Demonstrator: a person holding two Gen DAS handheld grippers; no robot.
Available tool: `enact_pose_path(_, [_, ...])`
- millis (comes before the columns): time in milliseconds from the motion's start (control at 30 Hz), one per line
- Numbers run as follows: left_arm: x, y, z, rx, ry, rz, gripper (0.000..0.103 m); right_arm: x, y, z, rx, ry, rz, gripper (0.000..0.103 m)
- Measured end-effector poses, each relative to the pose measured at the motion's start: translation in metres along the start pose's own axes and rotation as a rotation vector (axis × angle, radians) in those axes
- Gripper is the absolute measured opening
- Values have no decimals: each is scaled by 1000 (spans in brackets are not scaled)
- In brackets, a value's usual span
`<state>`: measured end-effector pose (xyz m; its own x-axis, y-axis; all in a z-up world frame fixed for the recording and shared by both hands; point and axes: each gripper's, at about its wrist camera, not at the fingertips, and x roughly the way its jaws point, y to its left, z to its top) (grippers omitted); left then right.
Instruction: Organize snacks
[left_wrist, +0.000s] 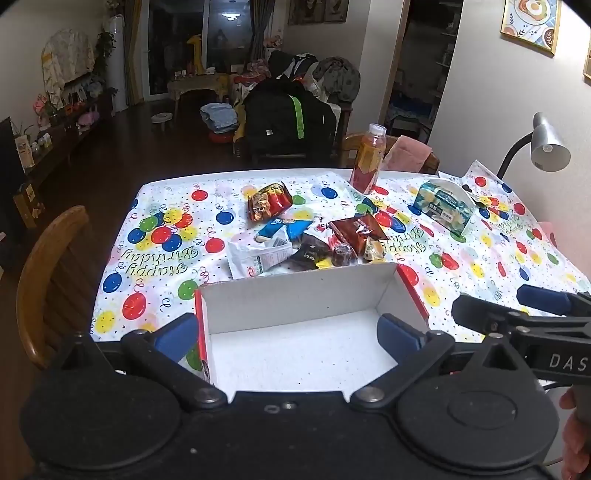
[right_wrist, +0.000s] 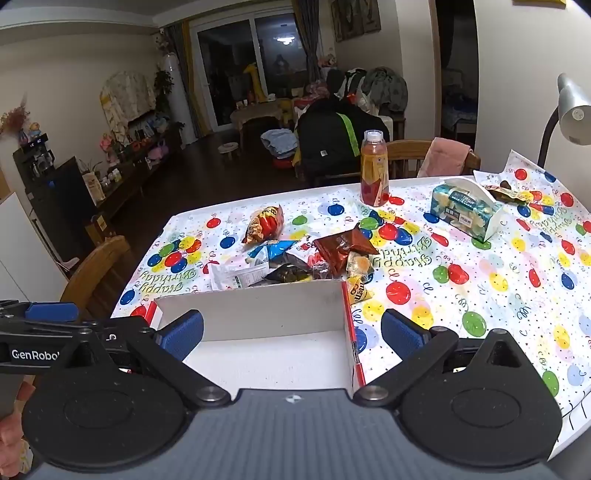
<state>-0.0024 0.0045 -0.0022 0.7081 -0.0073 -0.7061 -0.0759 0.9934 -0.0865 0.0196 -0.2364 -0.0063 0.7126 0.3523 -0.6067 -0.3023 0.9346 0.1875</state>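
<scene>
An empty white cardboard box (left_wrist: 295, 291) (right_wrist: 251, 310) with red outer sides sits at the table's near edge. Just beyond it lies a pile of snacks: an orange-red chip bag (left_wrist: 269, 201) (right_wrist: 264, 223), a blue-white packet (left_wrist: 284, 229) (right_wrist: 273, 249), a brown packet (left_wrist: 356, 229) (right_wrist: 343, 247), a white packet (left_wrist: 258, 256) (right_wrist: 240, 275) and a yellow candy packet (right_wrist: 358, 290). My left gripper (left_wrist: 288, 338) is open, spanning the box's left wall. My right gripper (right_wrist: 293, 336) is open, spanning the box's right wall. Both hold nothing.
A juice bottle (left_wrist: 367, 160) (right_wrist: 373, 170) stands at the far edge, with a tissue box (left_wrist: 445, 206) (right_wrist: 465, 210) and a desk lamp (left_wrist: 546, 146) (right_wrist: 570, 107) to its right. A wooden chair (left_wrist: 48, 280) (right_wrist: 96, 273) stands by the table's left side. A balloon-print cloth covers the table.
</scene>
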Motion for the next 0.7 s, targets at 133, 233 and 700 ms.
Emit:
enact_pose_path(133, [-2, 3, -1, -3, -3, -1, 102, -2, 1, 1, 0, 2, 3, 103])
enact_pose_path(233, [0, -2, 5, 3, 7, -9, 102, -2, 1, 1, 5, 2, 5, 103])
enact_pose_path(700, [-10, -3, 4, 4, -3, -8, 102, -7, 11, -1, 10, -9, 6, 103])
